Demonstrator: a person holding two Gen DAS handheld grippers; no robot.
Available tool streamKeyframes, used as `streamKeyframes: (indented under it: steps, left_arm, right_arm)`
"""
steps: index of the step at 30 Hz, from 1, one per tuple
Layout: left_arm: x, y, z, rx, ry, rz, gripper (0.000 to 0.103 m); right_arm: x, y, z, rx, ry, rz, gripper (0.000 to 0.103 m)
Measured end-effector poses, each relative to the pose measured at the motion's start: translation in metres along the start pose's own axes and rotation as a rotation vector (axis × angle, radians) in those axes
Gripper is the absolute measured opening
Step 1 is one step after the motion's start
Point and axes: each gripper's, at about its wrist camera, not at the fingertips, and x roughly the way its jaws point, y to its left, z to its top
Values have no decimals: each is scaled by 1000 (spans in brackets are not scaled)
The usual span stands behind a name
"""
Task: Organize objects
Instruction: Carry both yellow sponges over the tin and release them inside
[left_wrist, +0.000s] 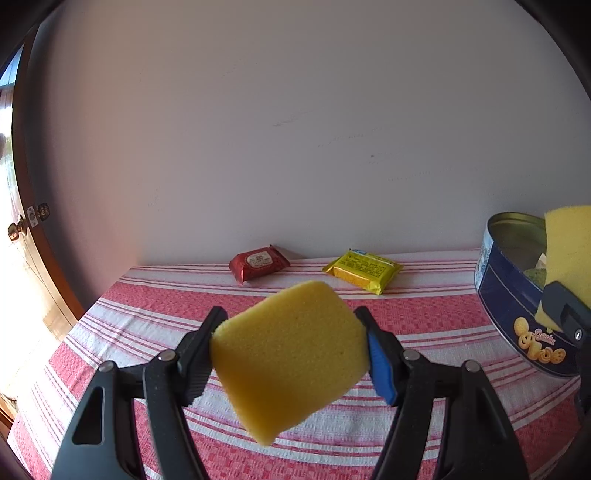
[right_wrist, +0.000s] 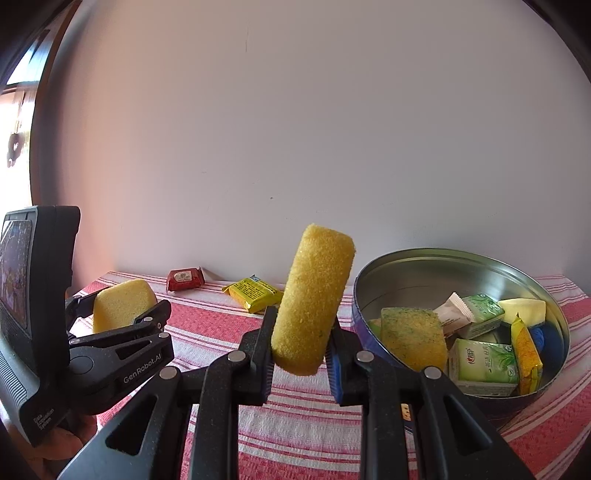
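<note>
My left gripper (left_wrist: 290, 332) is shut on a yellow sponge (left_wrist: 291, 358) and holds it above the striped cloth; both also show in the right wrist view, gripper (right_wrist: 123, 310) and sponge (right_wrist: 120, 304). My right gripper (right_wrist: 301, 332) is shut on a second yellow sponge (right_wrist: 312, 299), held upright just left of the round blue tin (right_wrist: 461, 258); this sponge shows at the left wrist view's right edge (left_wrist: 569, 251). The tin (left_wrist: 517, 306) holds a green-speckled sponge (right_wrist: 412, 338), several packets and another sponge. A red packet (left_wrist: 258, 263) and a yellow packet (left_wrist: 364, 269) lie by the wall.
The table carries a red-and-white striped cloth (left_wrist: 147, 332) and stands against a pale wall (left_wrist: 295, 129). A brown door with a brass knob (left_wrist: 16, 229) is at the far left. The table's left edge runs near the door.
</note>
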Motion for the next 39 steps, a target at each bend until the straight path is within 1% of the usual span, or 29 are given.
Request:
streamKeyframes:
  steps: [2, 3, 5, 8, 15, 19, 27, 32, 39]
  left_arm:
    - [-4, -4, -2, -2, -4, -8, 70]
    - [-7, -6, -2, -3, -8, -11, 70]
    - [-14, -10, -3, -4, -17, -17, 70]
    - [-21, -17, -3, -8, -25, -28, 70]
    - [-34, -37, -4, -2, -39, -52, 70]
    - [-42, -50, 1, -1, -56, -66, 70]
    - [-57, -83, 12, 11, -89, -106, 70]
    - [-61, -103, 19, 16, -99, -135, 70]
    - [-56, -128, 28, 17, -90, -176, 70]
  right_arm:
    - [-5, -6, -1, -1, 0, -3, 26]
    - [-13, -15, 0, -2, -1, -3, 26]
    - [-8, -21, 1, -9, -2, -7, 26]
    - [-15, -24, -8, -16, -9, -18, 26]
    - [-32, -41, -8, -17, -41, -39, 26]
    - [-44, -49, -4, -18, -59, -58, 26]
    - [-56, -81, 2, -3, -97, -83, 26]
    - [-57, -106, 6, 20, -105, -109, 26]
    - [-56, -135, 13, 39, -118, -159, 26]
